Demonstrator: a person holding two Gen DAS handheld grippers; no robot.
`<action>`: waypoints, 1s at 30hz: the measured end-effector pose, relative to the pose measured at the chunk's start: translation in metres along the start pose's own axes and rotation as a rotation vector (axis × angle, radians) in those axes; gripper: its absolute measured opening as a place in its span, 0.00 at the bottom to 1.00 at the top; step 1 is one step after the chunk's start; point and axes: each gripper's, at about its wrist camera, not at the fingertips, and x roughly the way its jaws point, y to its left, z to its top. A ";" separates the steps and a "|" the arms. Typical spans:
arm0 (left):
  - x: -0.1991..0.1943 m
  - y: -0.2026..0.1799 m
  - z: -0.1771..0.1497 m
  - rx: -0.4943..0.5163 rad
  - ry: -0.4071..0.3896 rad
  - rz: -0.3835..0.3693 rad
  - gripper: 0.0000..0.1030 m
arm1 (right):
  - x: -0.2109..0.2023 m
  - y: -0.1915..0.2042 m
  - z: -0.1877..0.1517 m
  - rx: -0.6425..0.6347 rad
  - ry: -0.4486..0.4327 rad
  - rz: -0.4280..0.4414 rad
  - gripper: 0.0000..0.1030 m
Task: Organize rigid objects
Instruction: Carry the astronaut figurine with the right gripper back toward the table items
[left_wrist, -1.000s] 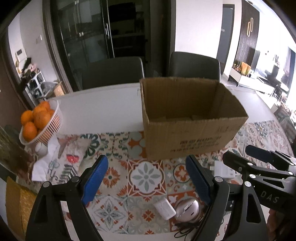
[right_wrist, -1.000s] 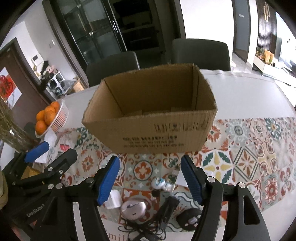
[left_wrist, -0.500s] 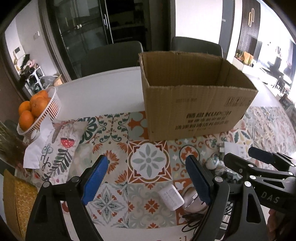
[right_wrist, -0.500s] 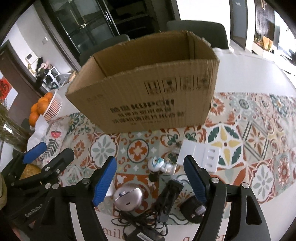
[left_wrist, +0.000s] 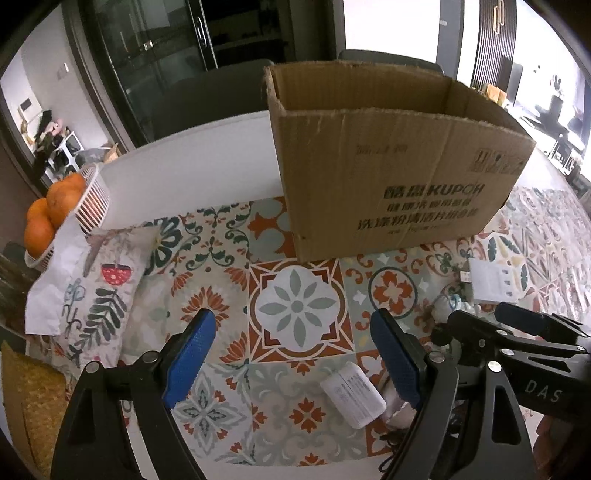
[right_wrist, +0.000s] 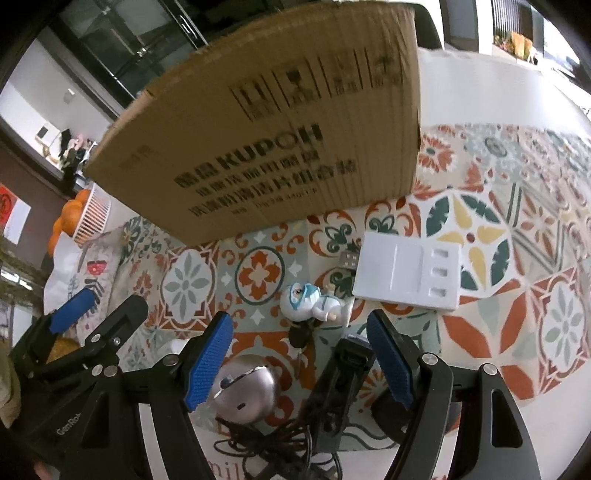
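Note:
An open cardboard box (left_wrist: 388, 162) stands on the patterned tablecloth; it also fills the top of the right wrist view (right_wrist: 277, 140). My right gripper (right_wrist: 299, 354) is open and empty, low over a silver mouse (right_wrist: 245, 391), a black device (right_wrist: 343, 384) and tangled black cables (right_wrist: 295, 446). A small white figurine (right_wrist: 314, 302) and a white power strip (right_wrist: 410, 275) lie just ahead of it. My left gripper (left_wrist: 291, 350) is open and empty above the cloth, with a white adapter (left_wrist: 352, 395) by its right finger. The right gripper shows at the right of the left wrist view (left_wrist: 517, 343).
A white basket of oranges (left_wrist: 55, 214) sits at the far left beside a printed cloth bag (left_wrist: 92, 288). Dark chairs (left_wrist: 207, 99) stand behind the table. A yellow woven mat (left_wrist: 29, 406) lies at the left edge.
Both grippers have dropped lower and moved closer to the objects on the table. The box now looms larger and its inside is out of sight in the right wrist view.

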 end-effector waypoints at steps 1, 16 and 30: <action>0.004 0.001 0.000 0.000 0.005 0.000 0.84 | 0.004 0.000 0.000 0.006 0.006 0.002 0.73; 0.040 0.007 0.003 -0.039 0.075 0.002 0.83 | 0.039 -0.004 0.013 0.053 0.057 -0.059 0.72; 0.042 0.018 -0.001 -0.097 0.105 0.008 0.83 | 0.048 0.015 0.012 -0.017 0.051 -0.125 0.55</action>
